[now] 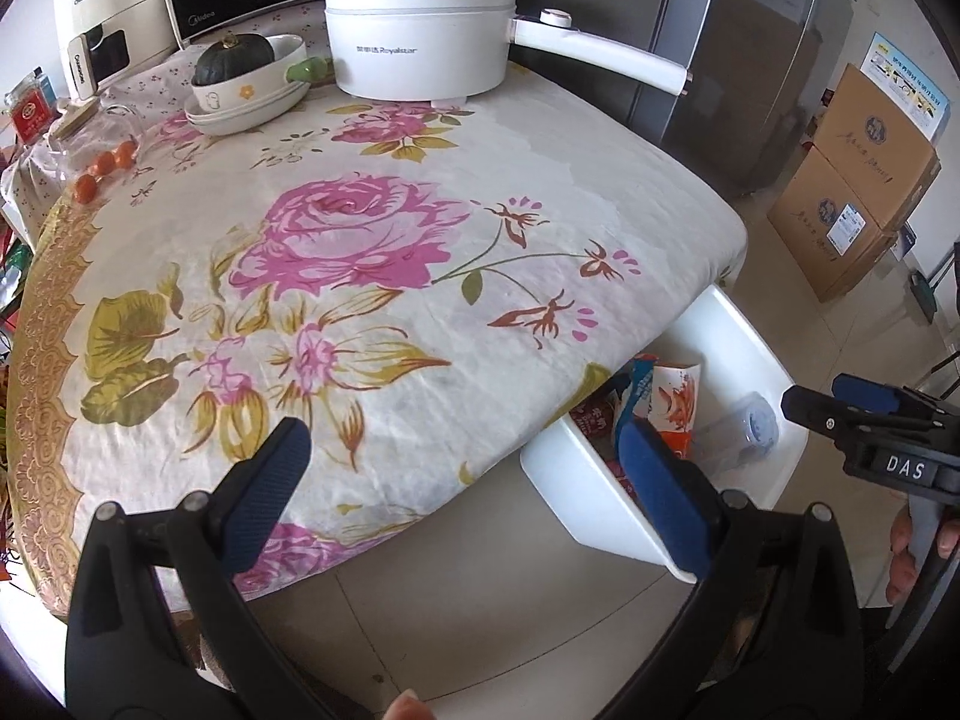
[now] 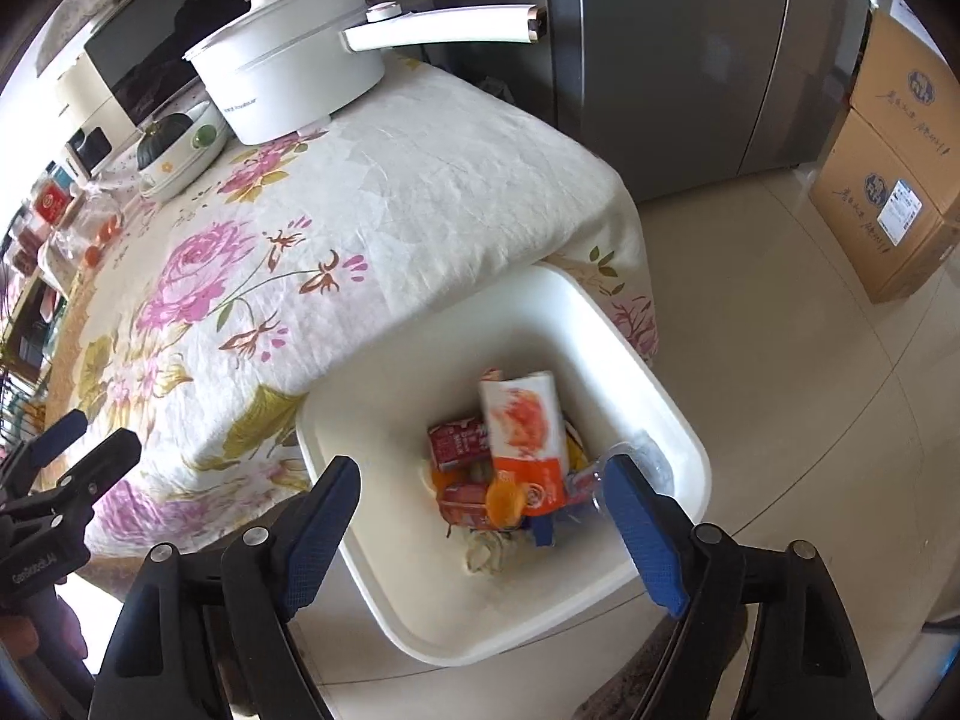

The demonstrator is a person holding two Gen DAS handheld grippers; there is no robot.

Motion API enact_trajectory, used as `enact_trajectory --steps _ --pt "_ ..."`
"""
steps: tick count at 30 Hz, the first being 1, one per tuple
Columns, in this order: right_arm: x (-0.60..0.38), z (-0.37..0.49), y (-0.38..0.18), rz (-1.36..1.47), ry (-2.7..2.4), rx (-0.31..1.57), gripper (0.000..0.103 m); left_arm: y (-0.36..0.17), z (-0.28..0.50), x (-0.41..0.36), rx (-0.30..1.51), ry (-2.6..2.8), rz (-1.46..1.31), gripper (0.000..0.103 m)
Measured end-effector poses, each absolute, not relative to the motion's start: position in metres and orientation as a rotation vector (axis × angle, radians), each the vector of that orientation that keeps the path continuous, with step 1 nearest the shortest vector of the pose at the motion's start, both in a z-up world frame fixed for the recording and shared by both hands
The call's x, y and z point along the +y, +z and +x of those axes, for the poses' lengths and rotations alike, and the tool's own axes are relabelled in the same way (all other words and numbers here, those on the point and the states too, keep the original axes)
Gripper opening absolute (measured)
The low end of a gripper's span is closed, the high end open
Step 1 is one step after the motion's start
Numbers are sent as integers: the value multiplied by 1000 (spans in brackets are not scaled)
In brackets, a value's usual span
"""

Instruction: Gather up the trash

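Inside 1 white bin (image 2: 654,414): roughly 6 wrappers (image 2: 528,444).

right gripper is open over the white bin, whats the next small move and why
Probably lift the right gripper up and back from the white plastic bin. It is open and empty, the orange-and-white carton already lies inside, and no loose trash shows on the floral tablecloth.

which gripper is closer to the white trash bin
Right. The right gripper hangs open directly over the white trash bin; the left gripper is open beside it, over the table edge.
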State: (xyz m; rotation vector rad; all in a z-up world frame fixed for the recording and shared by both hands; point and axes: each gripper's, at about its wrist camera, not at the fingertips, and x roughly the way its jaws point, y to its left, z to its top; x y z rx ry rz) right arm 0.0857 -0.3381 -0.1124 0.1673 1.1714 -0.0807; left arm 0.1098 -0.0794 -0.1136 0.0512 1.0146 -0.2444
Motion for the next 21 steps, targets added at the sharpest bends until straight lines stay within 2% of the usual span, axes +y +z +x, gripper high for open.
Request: enact_trajectory --steps 2,8,21 --pt "-334 84 -111 161 -89 1169 87 -110 105 -74 1006 -247 46 102" --pt "-315 71 -93 114 -71 1125 103 -97 89 -60 963 -248 65 102" --pt "-276 17 -20 -13 -107 849 103 -51 46 -16 833 -160 -29 102"
